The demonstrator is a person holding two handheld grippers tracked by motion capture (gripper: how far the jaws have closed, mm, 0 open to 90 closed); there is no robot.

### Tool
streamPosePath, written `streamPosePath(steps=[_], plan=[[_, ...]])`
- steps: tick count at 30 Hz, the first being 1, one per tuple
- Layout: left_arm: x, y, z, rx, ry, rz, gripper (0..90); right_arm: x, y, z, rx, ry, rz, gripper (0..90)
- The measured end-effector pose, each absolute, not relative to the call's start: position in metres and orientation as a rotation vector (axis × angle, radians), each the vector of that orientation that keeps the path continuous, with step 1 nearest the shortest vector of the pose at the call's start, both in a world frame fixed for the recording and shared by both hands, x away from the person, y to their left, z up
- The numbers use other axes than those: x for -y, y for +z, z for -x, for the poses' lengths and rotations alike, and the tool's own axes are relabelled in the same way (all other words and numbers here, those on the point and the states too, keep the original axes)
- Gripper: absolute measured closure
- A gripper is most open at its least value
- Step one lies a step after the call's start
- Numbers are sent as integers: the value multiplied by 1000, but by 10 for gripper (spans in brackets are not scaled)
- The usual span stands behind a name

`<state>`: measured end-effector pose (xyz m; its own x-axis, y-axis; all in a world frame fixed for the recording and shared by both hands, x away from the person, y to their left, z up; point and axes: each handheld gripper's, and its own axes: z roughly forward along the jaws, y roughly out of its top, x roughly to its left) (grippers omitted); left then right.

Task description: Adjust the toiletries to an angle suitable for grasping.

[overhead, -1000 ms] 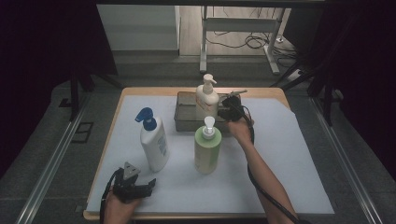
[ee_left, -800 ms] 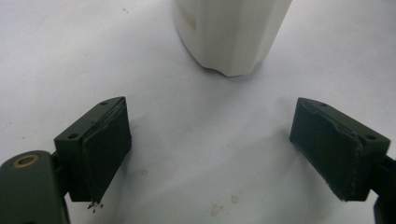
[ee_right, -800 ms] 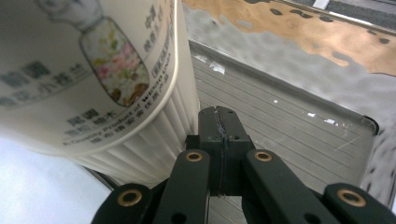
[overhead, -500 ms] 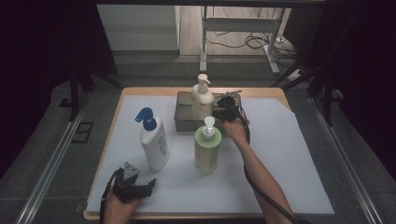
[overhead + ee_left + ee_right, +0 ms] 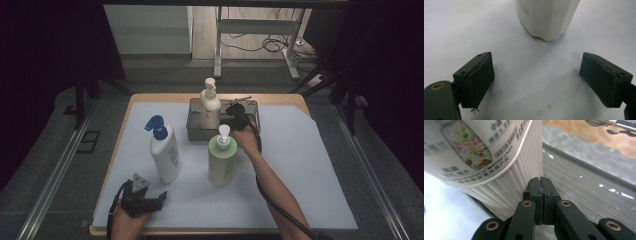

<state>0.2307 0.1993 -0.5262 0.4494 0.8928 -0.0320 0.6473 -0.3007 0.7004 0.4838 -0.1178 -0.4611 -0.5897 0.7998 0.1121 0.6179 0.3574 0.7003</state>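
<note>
The cream bottle stands in the metal tray at the table's far side, tilted in the right gripper view. The right gripper, jaws pressed together on nothing, sits against its ribbed base. The green bottle stands just before the right hand; the blue-capped bottle is left of it. The left gripper rests wide apart near the front edge.

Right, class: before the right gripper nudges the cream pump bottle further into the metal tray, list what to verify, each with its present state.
1. Right gripper jaws shut: ok.
2. Its tips against the cream pump bottle: ok.
3. Bottle upright: not ok, tilted.
4. Bottle's base fully inside the metal tray: cannot tell.
5. Left gripper open, apart from the blue-pump white bottle: ok.
6. Green pump bottle upright beside the person's right forearm: ok.
</note>
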Motion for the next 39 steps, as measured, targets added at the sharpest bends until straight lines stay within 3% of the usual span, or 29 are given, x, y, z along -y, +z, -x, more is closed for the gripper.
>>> streamPosePath(steps=[39], plan=[[-199, -526, -231, -1284, 485, -2053, 121, 94, -464, -496, -2434, 1033, -1260, 875]])
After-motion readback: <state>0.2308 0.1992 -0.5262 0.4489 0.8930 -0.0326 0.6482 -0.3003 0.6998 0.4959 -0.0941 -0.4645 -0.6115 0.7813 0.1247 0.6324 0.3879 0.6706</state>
